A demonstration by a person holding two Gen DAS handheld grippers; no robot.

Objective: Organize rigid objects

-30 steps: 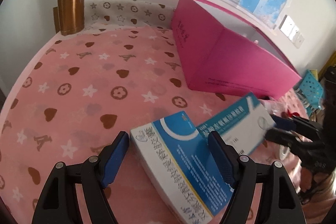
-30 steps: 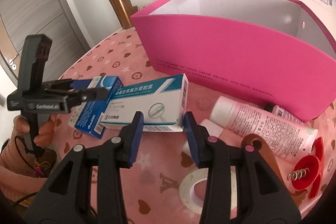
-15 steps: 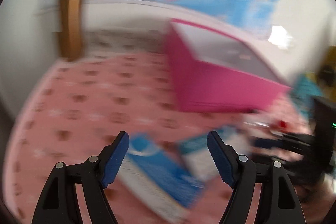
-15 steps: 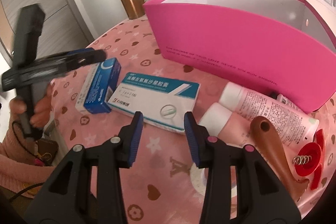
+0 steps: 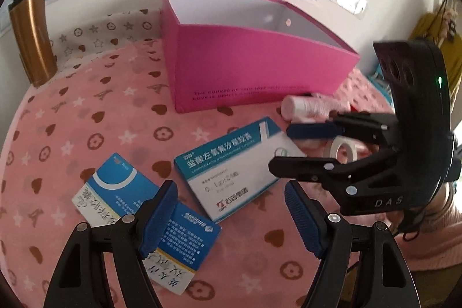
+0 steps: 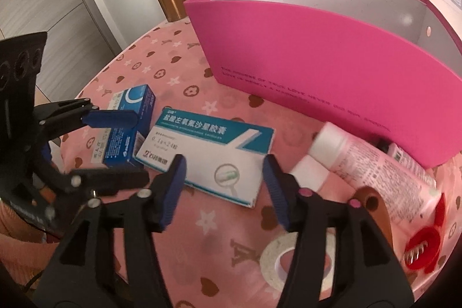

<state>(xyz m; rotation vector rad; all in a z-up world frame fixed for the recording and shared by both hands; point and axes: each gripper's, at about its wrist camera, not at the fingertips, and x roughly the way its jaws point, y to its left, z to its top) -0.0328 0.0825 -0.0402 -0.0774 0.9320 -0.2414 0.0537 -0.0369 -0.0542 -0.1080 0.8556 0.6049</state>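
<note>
White-and-teal medicine box [image 6: 208, 155] lies flat at centre frame, right gripper [image 6: 223, 184] opening over it

The fingers [image 6: 173, 186] are spreading, the box's near edge between them but unpinched. To grip well, I'd straddle the short sides squarely, then lift clear into the pink bin [image 6: 332, 71] at upper right. The left gripper [image 5: 231, 218], fingers spread and empty, hovers above the blue box [image 5: 138, 210] on the pink surface [image 5: 86, 117]

Soft printed cloth [image 6: 219, 256] — matt pink cardboard box [image 6: 332, 68]
</note>
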